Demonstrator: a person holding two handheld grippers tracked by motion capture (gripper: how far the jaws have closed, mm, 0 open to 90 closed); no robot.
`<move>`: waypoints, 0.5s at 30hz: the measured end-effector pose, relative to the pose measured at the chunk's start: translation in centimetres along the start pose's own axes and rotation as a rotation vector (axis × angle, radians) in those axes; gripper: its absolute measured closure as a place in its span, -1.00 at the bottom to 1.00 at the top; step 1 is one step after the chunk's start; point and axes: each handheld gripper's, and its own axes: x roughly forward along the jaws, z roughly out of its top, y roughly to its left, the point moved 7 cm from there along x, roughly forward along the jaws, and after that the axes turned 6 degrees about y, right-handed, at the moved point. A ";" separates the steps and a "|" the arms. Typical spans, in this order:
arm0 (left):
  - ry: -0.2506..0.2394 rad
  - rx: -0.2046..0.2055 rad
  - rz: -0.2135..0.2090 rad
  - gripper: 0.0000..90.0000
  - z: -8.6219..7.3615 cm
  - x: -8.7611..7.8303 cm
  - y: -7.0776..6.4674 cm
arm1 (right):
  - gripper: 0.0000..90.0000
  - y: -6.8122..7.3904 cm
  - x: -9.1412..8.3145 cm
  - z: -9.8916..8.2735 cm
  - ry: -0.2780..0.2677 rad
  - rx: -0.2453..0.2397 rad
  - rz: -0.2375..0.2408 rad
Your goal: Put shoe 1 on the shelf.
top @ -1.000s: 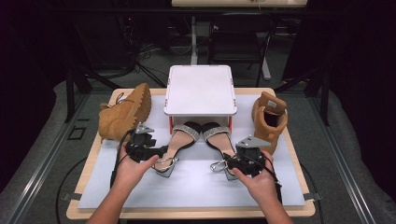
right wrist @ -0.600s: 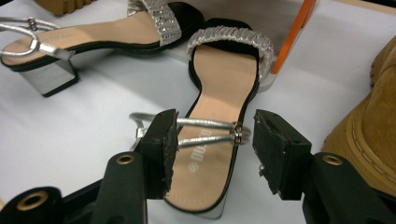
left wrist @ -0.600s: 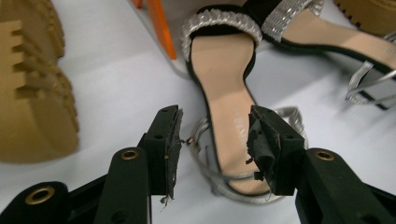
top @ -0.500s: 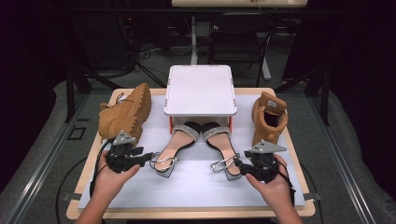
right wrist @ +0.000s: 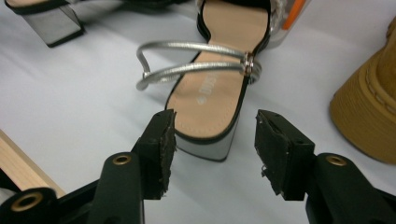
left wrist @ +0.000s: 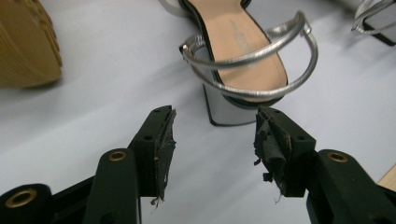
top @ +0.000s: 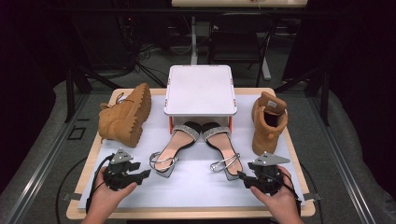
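On the white mat (top: 196, 179), two silver-strapped sandals lie heels toward the person, toes tucked under a white raised platform (top: 200, 89).

Just short of the left sandal (top: 172, 150) heel, the left gripper (top: 145, 173) points with its jaws spread wide, having just been opening, nothing between them; its own view sets the block heel (left wrist: 229, 105) just beyond the pads. At the right sandal (top: 225, 149), the right gripper (top: 241, 175) stands with jaws apart, and its own view shows the heel (right wrist: 205, 140) at their mouth, untouched. One tan boot (top: 126, 114) lies on its side at the left; another (top: 267, 122) stands upright at the right.
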 end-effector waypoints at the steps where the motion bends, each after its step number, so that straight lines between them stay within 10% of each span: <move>1: 0.001 0.001 0.003 0.10 -0.2 0.2 -0.1 | 0.13 -0.1 0.1 -0.2 0.007 0.000 -0.007; 15: -0.001 0.049 -0.005 1.00 -0.7 1.6 -1.2 | 0.99 0.0 1.3 -2.4 0.049 0.019 -0.011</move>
